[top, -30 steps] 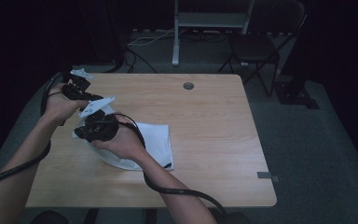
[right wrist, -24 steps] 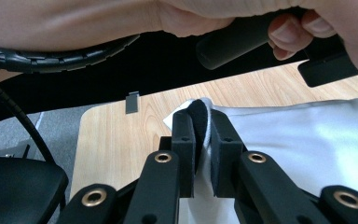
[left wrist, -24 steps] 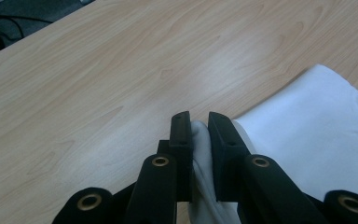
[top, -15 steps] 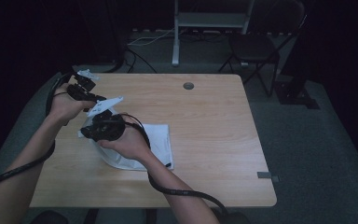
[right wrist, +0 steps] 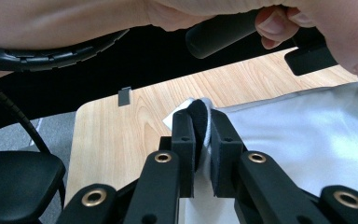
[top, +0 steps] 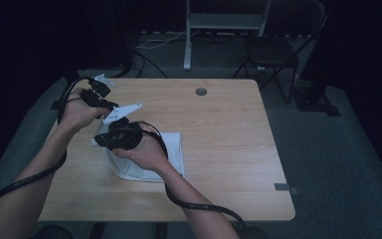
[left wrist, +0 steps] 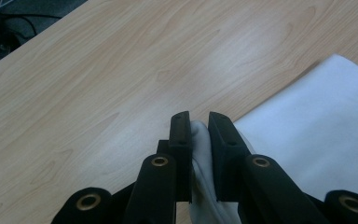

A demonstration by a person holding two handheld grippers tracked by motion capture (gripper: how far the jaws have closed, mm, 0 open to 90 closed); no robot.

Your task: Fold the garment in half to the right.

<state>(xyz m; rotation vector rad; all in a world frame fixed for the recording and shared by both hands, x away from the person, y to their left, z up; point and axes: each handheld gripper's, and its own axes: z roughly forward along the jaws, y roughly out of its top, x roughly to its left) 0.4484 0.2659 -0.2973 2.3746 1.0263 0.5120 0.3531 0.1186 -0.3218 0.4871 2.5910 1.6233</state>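
Observation:
A white cloth (top: pixel 151 159) lies on the left half of the wooden table (top: pixel 229 139), its left edge raised off the top. My left gripper (top: pixel 108 104) is at the cloth's far left corner, shut on a fold of the cloth (left wrist: pixel 199 140); the rest of the cloth (left wrist: pixel 317 135) spreads out to the right in the left gripper view. My right gripper (top: pixel 104 141) is just in front of it, shut on the cloth's edge (right wrist: pixel 205 116). In the right gripper view, the cloth (right wrist: pixel 303 130) hangs taut toward the other hand (right wrist: pixel 335 28).
A round grommet (top: pixel 201 91) sits in the table's far middle. A small grey tag (top: pixel 283 186) sticks to the front right edge. A dark chair (top: pixel 273 50) and a metal stand (top: pixel 224 20) are behind the table. Cables trail from both grippers.
Both hands have shifted a little to the right, carrying the gripped edge of the cloth with them. Both grips stay the same.

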